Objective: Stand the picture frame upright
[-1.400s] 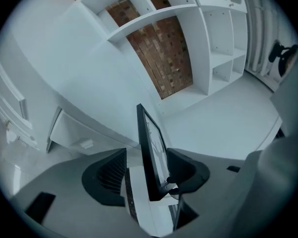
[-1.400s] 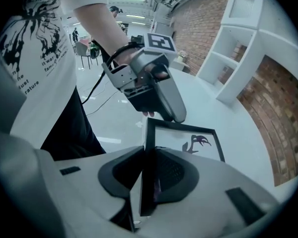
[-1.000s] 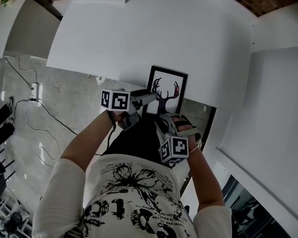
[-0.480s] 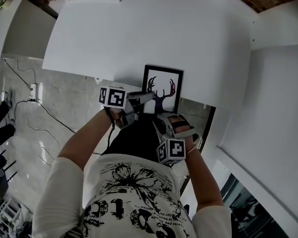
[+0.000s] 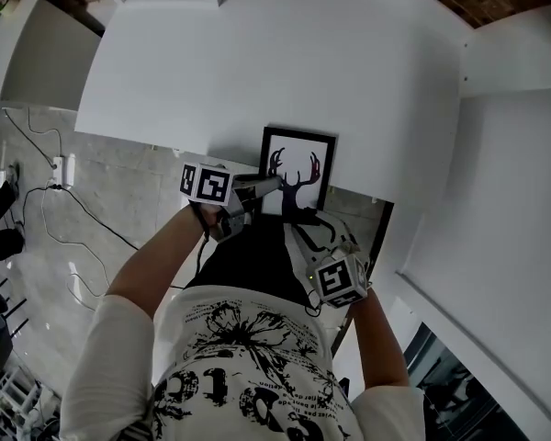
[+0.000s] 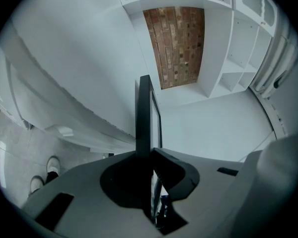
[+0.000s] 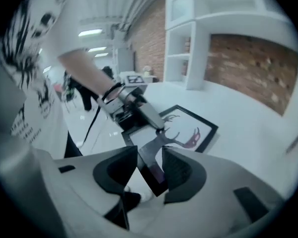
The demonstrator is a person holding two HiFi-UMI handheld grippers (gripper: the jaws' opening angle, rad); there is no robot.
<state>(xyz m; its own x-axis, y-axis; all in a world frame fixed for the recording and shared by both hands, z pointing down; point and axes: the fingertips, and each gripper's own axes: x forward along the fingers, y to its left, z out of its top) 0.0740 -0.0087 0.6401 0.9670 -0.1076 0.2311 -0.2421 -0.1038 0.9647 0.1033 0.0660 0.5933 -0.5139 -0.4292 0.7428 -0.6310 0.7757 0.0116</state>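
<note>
**Left tongs clenched on the frame, right tongs opening**

From the head view we see the picture frame (image 5: 298, 159), a black-edged print of antlers. It sits at the near edge of the white desk (image 5: 285, 62), with its lower end reaching past that edge. The left tongs (image 5: 268, 186) meet the frame's left side. The right tongs (image 5: 310, 228) sit just below its lower end, their marker cube (image 5: 340, 281) nearer the person. Grey floor (image 5: 64, 246) lies below the desk.

In the left gripper view we look along the frame edge-on: it rises as a dark bar (image 6: 143, 113) straight out of the left tongs (image 6: 148, 155), which are clenched on it. White desk (image 6: 213, 128) and a brick wall (image 6: 176, 43) lie beyond.

In the right gripper view the right tongs (image 7: 150, 160) are opening, released. A dark flat piece at the frame's near end stands between the pads. We cannot tell whether it is a corner or a back stand, and neither pad visibly presses on it. Further on, the frame's face (image 7: 188, 130) slopes away over the desk (image 7: 238, 108), with the left tongs (image 7: 159, 125) gripping its side.
</note>
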